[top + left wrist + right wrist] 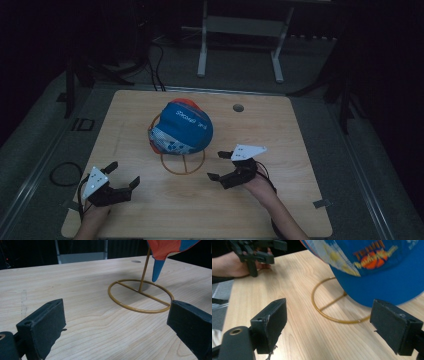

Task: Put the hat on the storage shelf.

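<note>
Cap [182,127], blue with an orange underside, sits on a gold wire stand [183,162] at mid-table [280,200], its crown hanging over the stand's ring base. The right gripper [220,165] lies just beside the ring's right edge, jaws spread wide and holding nothing, with the cap ahead and slightly to its left. The left gripper [122,172] rests near the table's front-left corner, farther off, jaws likewise agape and empty, with the cap ahead and to its right. On that showing the right hand is the nearer one for any reach. White lettering runs across the crown in the high view but is too small to read; the right gripper view shows an orange and yellow logo, blurred beyond reading.
</note>
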{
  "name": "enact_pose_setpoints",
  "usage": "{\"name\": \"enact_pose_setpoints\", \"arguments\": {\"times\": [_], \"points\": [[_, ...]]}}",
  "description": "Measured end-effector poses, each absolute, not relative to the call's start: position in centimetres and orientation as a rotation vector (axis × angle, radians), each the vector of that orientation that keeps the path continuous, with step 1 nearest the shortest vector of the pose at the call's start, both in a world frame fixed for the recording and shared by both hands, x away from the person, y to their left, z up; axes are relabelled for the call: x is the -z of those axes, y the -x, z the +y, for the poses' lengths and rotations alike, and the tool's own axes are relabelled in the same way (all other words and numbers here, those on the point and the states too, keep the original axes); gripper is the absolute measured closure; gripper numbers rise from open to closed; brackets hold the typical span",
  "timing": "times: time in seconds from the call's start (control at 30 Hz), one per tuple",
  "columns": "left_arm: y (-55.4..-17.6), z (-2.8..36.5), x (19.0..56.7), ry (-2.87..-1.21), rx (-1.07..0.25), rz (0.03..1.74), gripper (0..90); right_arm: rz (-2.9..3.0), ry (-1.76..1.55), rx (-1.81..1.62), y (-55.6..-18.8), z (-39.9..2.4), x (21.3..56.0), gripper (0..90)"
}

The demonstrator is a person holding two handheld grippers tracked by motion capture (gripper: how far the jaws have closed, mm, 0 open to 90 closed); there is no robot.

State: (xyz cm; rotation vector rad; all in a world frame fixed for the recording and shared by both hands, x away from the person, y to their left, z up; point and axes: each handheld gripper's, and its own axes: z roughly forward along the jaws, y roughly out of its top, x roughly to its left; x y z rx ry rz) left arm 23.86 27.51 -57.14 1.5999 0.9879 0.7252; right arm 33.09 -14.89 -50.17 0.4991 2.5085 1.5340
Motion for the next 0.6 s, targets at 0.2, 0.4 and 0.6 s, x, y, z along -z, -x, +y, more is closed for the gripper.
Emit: {"name": "enact_pose_setpoints", "arguments": {"times": [0.2, 0.4, 0.6], "points": [[-23.8, 27.4, 57.1, -1.603, -0.744, 0.981, 2.2, 2.536, -0.559, -1.49, -33.0, -16.2, 52.4, 14.4], [-23.8, 27.3, 57.0, -1.602, -0.746, 0.974, 2.2, 2.514, -0.59, -1.453, -32.7, -17.4, 53.8, 14.4], [-23.7, 27.3, 57.1, -1.607, -0.743, 0.972, 2.2, 2.459, -0.625, -1.459, -32.3, -19.1, 54.7, 14.4]]}}
